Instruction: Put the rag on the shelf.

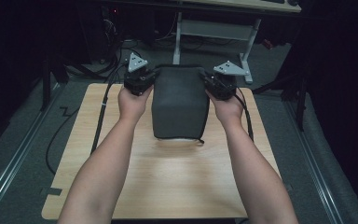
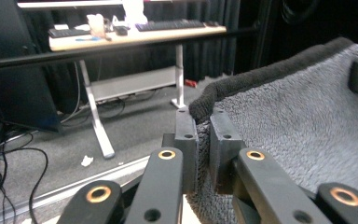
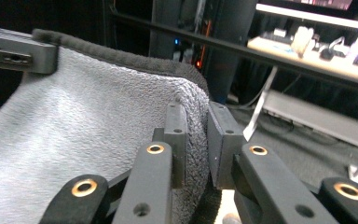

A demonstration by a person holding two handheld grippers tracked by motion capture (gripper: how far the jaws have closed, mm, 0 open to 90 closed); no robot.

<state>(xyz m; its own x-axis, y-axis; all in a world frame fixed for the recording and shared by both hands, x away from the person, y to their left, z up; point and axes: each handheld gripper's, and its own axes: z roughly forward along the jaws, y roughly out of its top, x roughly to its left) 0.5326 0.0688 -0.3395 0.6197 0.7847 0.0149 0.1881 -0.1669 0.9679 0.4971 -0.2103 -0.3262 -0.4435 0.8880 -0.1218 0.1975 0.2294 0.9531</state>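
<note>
Towel (image 1: pixel 181 105), one, dark grey and fluffy with a darker hem, hangs folded over the wooden table (image 1: pixel 168 186). Two grippers hold its far corners: left gripper (image 2: pixel 204 135) and right gripper (image 3: pixel 196 135) are each clamped on the cloth.

My desk (image 1: pixel 168 186) is light wood, with rounded corners, on grey carpet (image 1: pixel 23 186). Black cables (image 1: pixel 60 135) trail over the floor at left. Beyond stands a second table (image 2: pixel 135 35) on white legs (image 2: pixel 95 119), carrying keyboards (image 2: pixel 168 24) and small clutter. A white paper scrap (image 2: pixel 87 160) lies on the carpet.
</note>
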